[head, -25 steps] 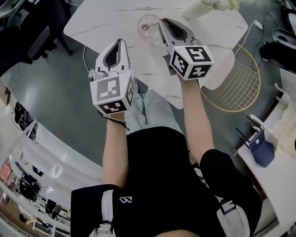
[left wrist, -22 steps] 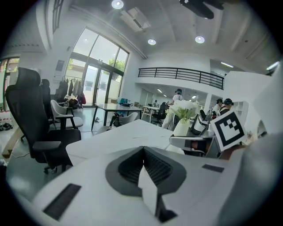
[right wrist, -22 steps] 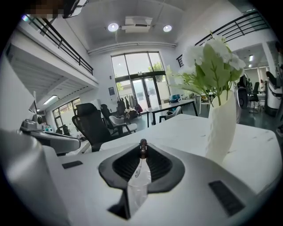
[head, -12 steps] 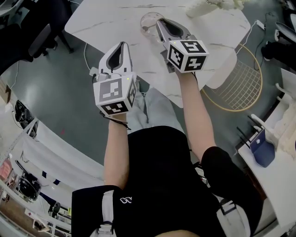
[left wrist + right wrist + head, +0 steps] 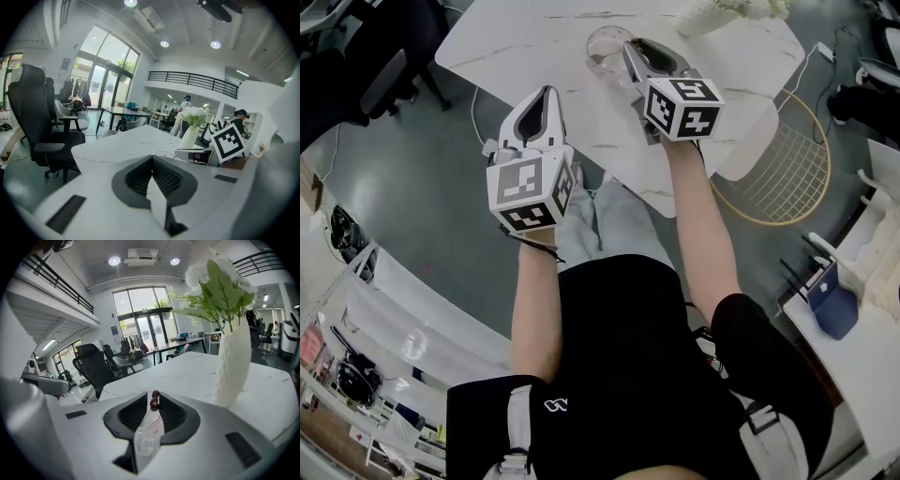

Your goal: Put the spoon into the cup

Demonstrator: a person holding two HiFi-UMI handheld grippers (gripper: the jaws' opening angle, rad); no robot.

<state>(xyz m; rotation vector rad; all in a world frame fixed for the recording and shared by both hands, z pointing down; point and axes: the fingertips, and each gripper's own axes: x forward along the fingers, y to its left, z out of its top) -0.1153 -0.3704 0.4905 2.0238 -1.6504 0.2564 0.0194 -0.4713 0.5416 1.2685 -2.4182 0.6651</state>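
Right gripper point(image 5: 631, 45) held at rim of glass cup point(image 5: 602, 49) on marble table point(image 5: 516, 42). Jaws pinched nearly together on spoon point(image 5: 153, 403), dark handle end gripped at tips, cup glimpsed below through gap. Left gripper point(image 5: 546, 96) held at table's near edge, jaws pressed together, nothing held.

The white marble table point(image 5: 516, 47) lies ahead of the person. On it, the clear glass cup point(image 5: 602, 45) stands towards the far side, with the white vase of white flowers point(image 5: 703, 17) farther back and to the right. The right gripper point(image 5: 630, 47) is over the table, touching the cup's right side. The dark, beaded end of the spoon point(image 5: 153, 402) is between its jaws, with the cup below them, while the left gripper point(image 5: 546, 92) is to the left, nearer the person, over the table's near edge. A black office chair point(image 5: 380, 80) stands on the floor left of the table, and a round gold wire frame point(image 5: 787, 169) is on the floor to its right.
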